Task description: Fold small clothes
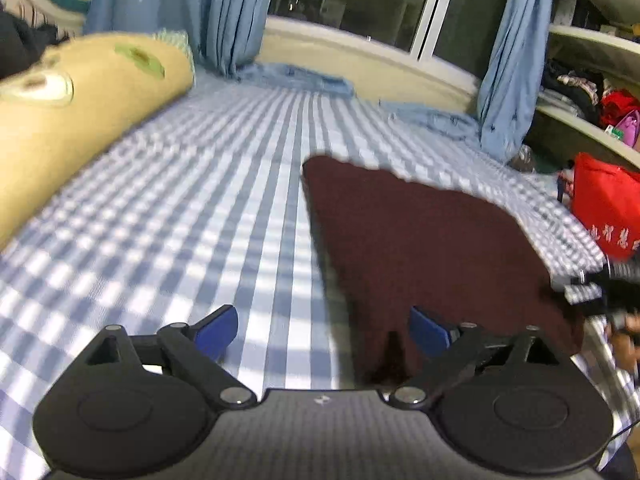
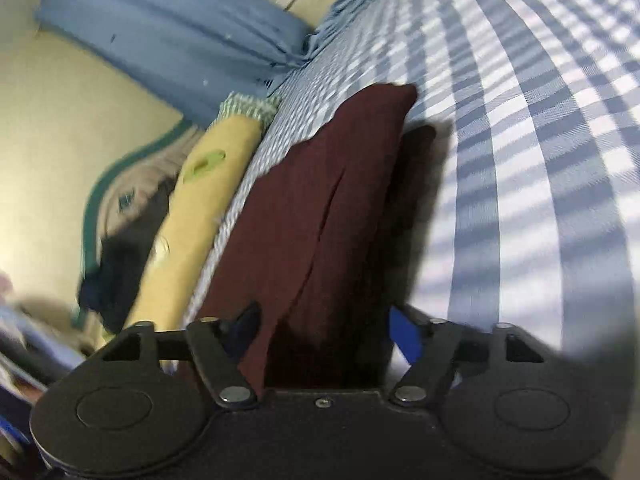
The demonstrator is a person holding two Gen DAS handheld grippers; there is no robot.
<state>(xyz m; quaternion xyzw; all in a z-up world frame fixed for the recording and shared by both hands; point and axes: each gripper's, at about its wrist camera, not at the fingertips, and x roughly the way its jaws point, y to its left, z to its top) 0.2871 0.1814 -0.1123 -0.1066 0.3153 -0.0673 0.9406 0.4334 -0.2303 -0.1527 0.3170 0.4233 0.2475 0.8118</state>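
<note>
A dark maroon garment (image 1: 420,240) lies on the blue-and-white checked bed sheet (image 1: 180,220). My left gripper (image 1: 322,330) is open and empty just above the sheet, its right finger over the garment's near edge. In the right wrist view the same maroon garment (image 2: 320,220) runs between the wide-apart fingers of my right gripper (image 2: 326,332), with a fold hanging over its left side. The right gripper also shows at the right edge of the left wrist view (image 1: 600,284), at the garment's corner.
A rolled yellow blanket (image 1: 80,120) lies along the left of the bed, also in the right wrist view (image 2: 200,220). Blue curtains (image 1: 224,12) and a window stand at the far end. A red bag (image 1: 608,204) and shelves with clothes are at the right.
</note>
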